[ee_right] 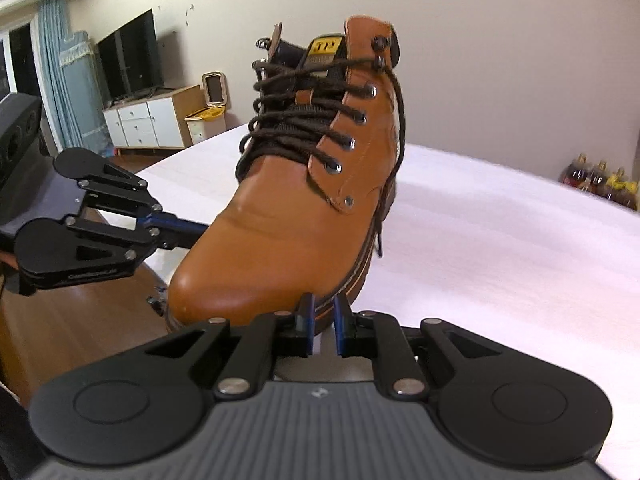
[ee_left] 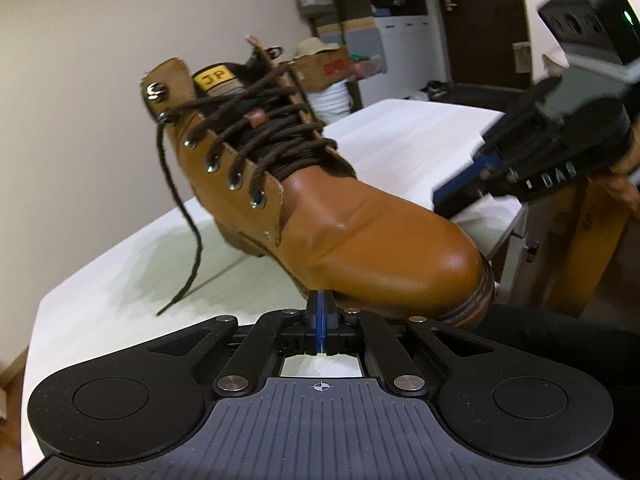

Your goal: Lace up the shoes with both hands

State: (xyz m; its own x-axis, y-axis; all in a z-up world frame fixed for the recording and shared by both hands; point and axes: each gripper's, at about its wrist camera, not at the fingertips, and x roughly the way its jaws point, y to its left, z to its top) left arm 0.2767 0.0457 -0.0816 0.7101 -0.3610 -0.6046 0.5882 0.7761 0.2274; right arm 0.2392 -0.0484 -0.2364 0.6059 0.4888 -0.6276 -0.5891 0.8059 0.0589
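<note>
Nearest to me in the left wrist view is my left gripper (ee_left: pixel 320 322), jaws clenched tight w/ nothing between them, blue pads pressed flat together right under the toe of the boot (ee_left: pixel 320 216). The tan boot sits on the white table (ee_left: pixel 100 300), toe toward both cams & hanging at the table's near edge, so the toe cap blocks most of what lies straight ahead of either gripper. In the right wrist view my right gripper (ee_right: pixel 322 326) has its jaws parted a bit, released, gripping nothing; the boot's sole edge sits just past the gap, can't tell if it touches the pads. From that cam the left gripper (ee_right: pixel 188 232) shows off to the left, fingers pointing in at the toe; from the left cam the right gripper (ee_left: pixel 456 196) comes in from the right beside the toe, a hand (ee_left: pixel 624 184) behind it. Further back, the dark brown lace (ee_left: pixel 256 136) crisscrosses up through the eyelets; one loose end (ee_left: pixel 188 216) hangs from a top hook on the left cam's side & trails down to the tabletop, well apart from the left jaws. Another loose end (ee_right: pixel 394 140) drops down the boot's other flank, past the sole. Far bg: a TV (ee_right: pixel 130 56) over a white cabinet (ee_right: pixel 148 122), blue curtain (ee_right: pixel 66 72), bottles (ee_right: pixel 600 180) on the floor at right, cardboard box (ee_left: pixel 324 66) & a dark door (ee_left: pixel 480 20).
</note>
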